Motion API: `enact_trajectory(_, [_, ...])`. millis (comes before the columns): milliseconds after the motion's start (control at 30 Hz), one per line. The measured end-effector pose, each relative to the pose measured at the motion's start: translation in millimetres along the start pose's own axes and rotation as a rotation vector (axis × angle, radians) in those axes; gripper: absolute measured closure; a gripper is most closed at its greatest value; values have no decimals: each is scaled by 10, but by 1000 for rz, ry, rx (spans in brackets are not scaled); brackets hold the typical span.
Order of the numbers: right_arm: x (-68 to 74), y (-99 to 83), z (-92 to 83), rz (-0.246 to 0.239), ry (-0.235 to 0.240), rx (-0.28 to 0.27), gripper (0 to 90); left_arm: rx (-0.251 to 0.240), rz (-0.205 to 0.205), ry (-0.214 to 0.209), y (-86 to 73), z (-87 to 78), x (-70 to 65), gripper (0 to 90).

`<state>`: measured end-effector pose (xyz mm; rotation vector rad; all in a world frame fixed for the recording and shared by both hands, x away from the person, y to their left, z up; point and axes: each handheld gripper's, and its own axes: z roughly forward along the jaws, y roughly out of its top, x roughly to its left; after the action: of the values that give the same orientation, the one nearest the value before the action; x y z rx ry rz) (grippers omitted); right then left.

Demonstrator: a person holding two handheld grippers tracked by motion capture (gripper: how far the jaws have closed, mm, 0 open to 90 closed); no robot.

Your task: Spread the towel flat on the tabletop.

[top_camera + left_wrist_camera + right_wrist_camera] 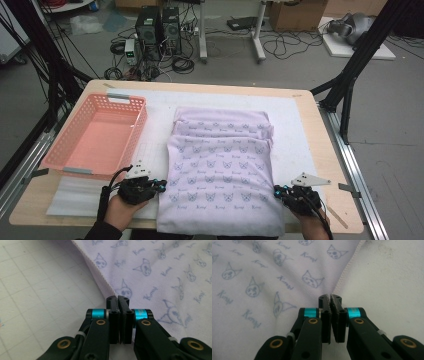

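With both the left gripper point(117, 298) and right gripper point(329, 297) clamped tight on the lilac towel's point(220, 170) side hems, lift evenly so the fold lands square.

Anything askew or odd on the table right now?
Nothing damaged or spilled. The lilac cloth is folded unevenly: its far layers step back in staggered edges, and its near end hangs over the table edge. The left gripper and right gripper pinch its side hems. The pink basket sits slightly skewed.
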<state>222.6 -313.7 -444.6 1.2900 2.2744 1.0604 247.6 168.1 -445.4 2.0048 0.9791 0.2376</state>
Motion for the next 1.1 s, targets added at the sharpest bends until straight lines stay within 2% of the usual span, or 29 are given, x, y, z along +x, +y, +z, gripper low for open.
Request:
enact_trajectory(100, [-39,7,-1,31,-15,-32,864,-33,-26,33,-8,40,29,801])
enact_trajectory(133, [-58,22,21,28,-24,-29,866,-24,-24,44,3,72,55,816])
enact_trajectory(167, [-78,42,55,21,-33,-24,870,-17,-26,44,19,103,90,870])
enact_trajectory(200, [-106,62,90,17,-38,-15,873,-18,-38,39,42,123,114,877])
enact_trajectory(233, [-128,85,109,23,-39,-19,877,-9,-30,47,69,137,123,882])
enact_trajectory(300, [-155,131,136,20,-64,-22,883,-1,-5,84,113,165,125,887])
enact_trajectory(467, [-190,161,154,54,-103,-45,883,-21,-18,163,187,247,172,887])
enact_trajectory(533, [-180,145,146,59,-96,-47,876,-24,-36,167,189,256,171,885])
enact_trajectory(567, [-170,134,133,61,-92,-47,864,-35,-47,159,177,248,160,873])
enact_trajectory(600, [-167,124,111,59,-92,-57,809,-36,-53,149,162,229,156,797])
enact_trajectory(633, [-166,117,80,68,-92,-67,750,-34,-76,127,143,203,149,662])
enact_trajectory(733, [-156,86,-52,89,-68,-105,677,-60,-79,81,63,79,97,566])
enact_trajectory(800, [-131,39,-110,75,-53,-103,647,-72,-70,55,8,16,57,535])
enact_trajectory(867, [-104,-14,-159,74,-60,-107,613,-80,-73,35,-30,-38,33,505])
enact_trajectory(967, [-138,-43,-262,115,-74,-143,613,-80,-67,15,-64,-74,-15,499])
enact_trajectory(1033, [-140,-55,-298,142,-47,-159,610,-68,-66,-1,-93,-75,-50,500])
enact_trajectory(1100, [-83,-70,-280,131,-9,-142,607,-54,-63,-8,-125,-77,-91,502])
